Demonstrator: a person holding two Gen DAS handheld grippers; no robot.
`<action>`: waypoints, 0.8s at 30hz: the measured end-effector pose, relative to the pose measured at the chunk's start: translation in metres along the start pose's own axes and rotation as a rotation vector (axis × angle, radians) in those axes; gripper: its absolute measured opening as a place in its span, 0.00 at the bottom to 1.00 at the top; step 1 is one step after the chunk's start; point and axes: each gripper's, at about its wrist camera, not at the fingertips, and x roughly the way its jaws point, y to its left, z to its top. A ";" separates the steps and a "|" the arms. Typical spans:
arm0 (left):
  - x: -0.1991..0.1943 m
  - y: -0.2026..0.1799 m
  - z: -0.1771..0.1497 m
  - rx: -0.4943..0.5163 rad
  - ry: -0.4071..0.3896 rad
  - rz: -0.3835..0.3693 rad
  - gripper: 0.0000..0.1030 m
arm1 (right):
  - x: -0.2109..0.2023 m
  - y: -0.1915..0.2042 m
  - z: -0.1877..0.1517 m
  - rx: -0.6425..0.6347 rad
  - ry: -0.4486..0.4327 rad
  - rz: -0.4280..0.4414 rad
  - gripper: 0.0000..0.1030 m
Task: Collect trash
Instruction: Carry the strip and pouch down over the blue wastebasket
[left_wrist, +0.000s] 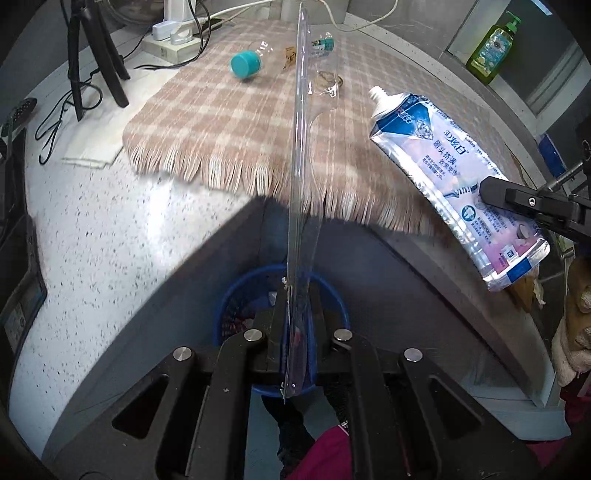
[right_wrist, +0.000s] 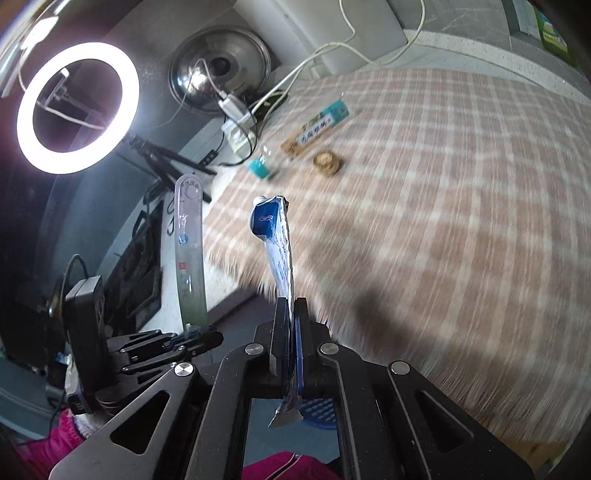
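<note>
Left wrist view: left tongs (left_wrist: 297, 314) clamped tight on a clear plastic blister pack (left_wrist: 301, 155), held edge-on, sticking up past the camera. Directly below the jaws sits a blue mesh waste basket (left_wrist: 341, 314) on the floor, off the bench (left_wrist: 110, 236) edge. Right tongs (left_wrist: 491, 192) show at frame right, closed on a flattened toothpaste tube (left_wrist: 439, 162), white cap end up.

Right wrist view confirms: right tongs (right_wrist: 291, 314) pinch the toothpaste tube (right_wrist: 277, 243) near its crimped end, which hangs below the jaws. A patch of blue basket (right_wrist: 317, 411) shows under them. Left tongs (right_wrist: 195, 334) with the blister pack (right_wrist: 190, 251) sit just beside, on the left.

Step, my read: carry-to-bin, both items lifted off the checked cloth (left_wrist: 229, 122) and now over or near the basket. Next move calls for centring each item over the rim, then opening the jaws. The blister pack is long, so tip it down or it may hang on the rim.

Basket contents: something dark red and grey at the bottom, probably earlier scraps; too hidden by the jaws to name.

Left on the cloth: a clear bottle with teal cap (left_wrist: 245, 62), a printed wrapper (right_wrist: 321, 127), a small round brownish piece (right_wrist: 325, 162). Task is partway through.
</note>
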 end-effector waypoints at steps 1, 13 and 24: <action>0.001 0.001 -0.007 -0.003 0.008 -0.003 0.06 | 0.002 0.002 -0.006 0.001 0.006 -0.002 0.01; 0.034 0.010 -0.071 -0.022 0.137 -0.020 0.06 | 0.034 0.015 -0.075 0.016 0.109 -0.041 0.01; 0.090 0.027 -0.102 -0.060 0.276 -0.005 0.06 | 0.076 0.009 -0.117 0.002 0.201 -0.123 0.01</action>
